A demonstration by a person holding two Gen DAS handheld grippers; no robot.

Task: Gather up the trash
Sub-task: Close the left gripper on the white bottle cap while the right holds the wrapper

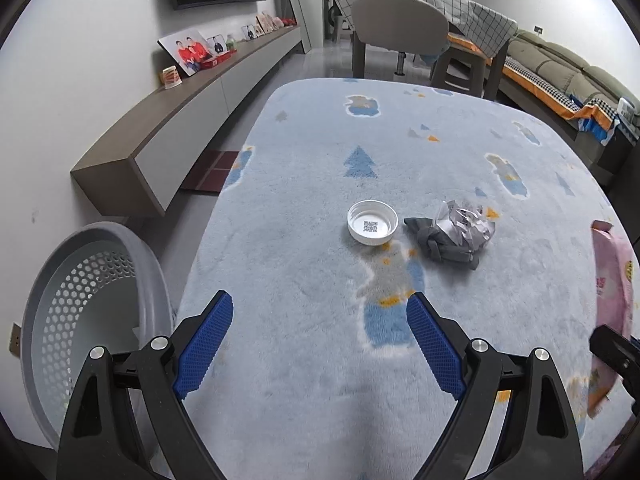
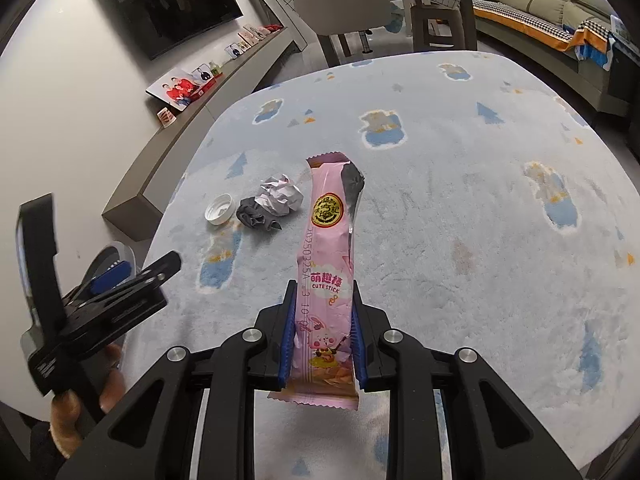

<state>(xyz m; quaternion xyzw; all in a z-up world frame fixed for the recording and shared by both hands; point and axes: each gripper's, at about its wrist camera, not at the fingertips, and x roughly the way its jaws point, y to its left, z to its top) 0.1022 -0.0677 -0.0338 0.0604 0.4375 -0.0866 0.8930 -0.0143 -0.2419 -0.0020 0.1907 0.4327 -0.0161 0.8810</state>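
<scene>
- Pink snack wrapper (image 2: 330,264) clamped upright in right gripper (image 2: 323,320).
- Left gripper (image 1: 320,312) spread wide, empty, over rug (image 1: 460,320).
- White cap (image 1: 372,228) left of crumpled paper (image 1: 466,226).

Bare rug (image 1: 304,360) lies open before the white lid (image 1: 372,227) and crumpled paper (image 1: 466,224)

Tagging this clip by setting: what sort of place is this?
Most likely a home living room: a sofa, a wall-mounted TV above a shelf of family photos, and a patterned rug.
</scene>
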